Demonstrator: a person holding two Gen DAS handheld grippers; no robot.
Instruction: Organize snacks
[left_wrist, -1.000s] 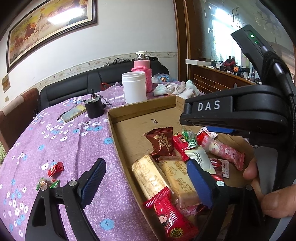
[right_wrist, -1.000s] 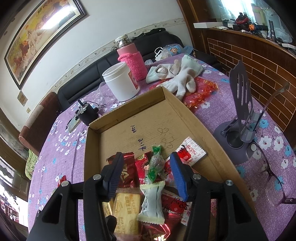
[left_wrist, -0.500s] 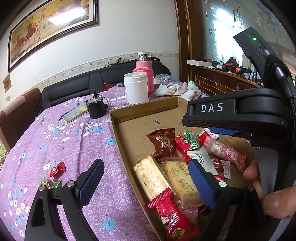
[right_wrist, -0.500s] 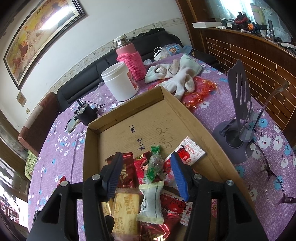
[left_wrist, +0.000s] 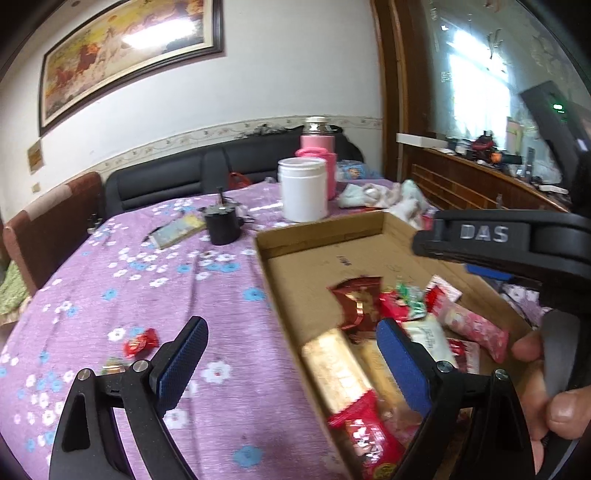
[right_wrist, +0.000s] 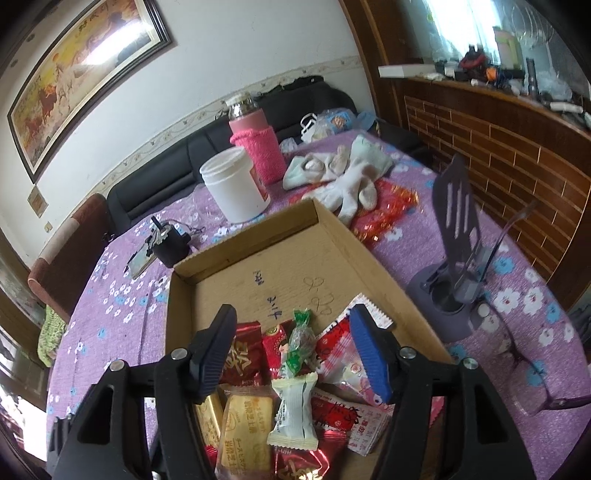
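Note:
A shallow cardboard box (right_wrist: 325, 236) lies on the purple flowered tablecloth and holds several wrapped snacks, among them a pale green-white pack (right_wrist: 295, 410), a green candy (right_wrist: 301, 343) and gold biscuit bars (left_wrist: 334, 369). My right gripper (right_wrist: 291, 350) is open and empty above the snack pile. My left gripper (left_wrist: 291, 363) is open and empty, straddling the box's left wall (left_wrist: 280, 314). A loose red candy (left_wrist: 140, 342) and a smaller candy (left_wrist: 114, 363) lie on the cloth left of the box. The right gripper's body (left_wrist: 517, 243) shows in the left wrist view.
A white jar (right_wrist: 234, 190), a pink-sleeved bottle (right_wrist: 255, 144) and white gloves (right_wrist: 343, 177) stand behind the box. A black cup (left_wrist: 221, 225) and a phone (left_wrist: 177, 230) sit left of it. A grey utensil stand (right_wrist: 450, 295) and glasses (right_wrist: 532, 369) are to the right.
The left wrist view has shifted left and risen a little; the box sits further right in it and is blurred by motion. The right gripper has barely moved. Both stay open.

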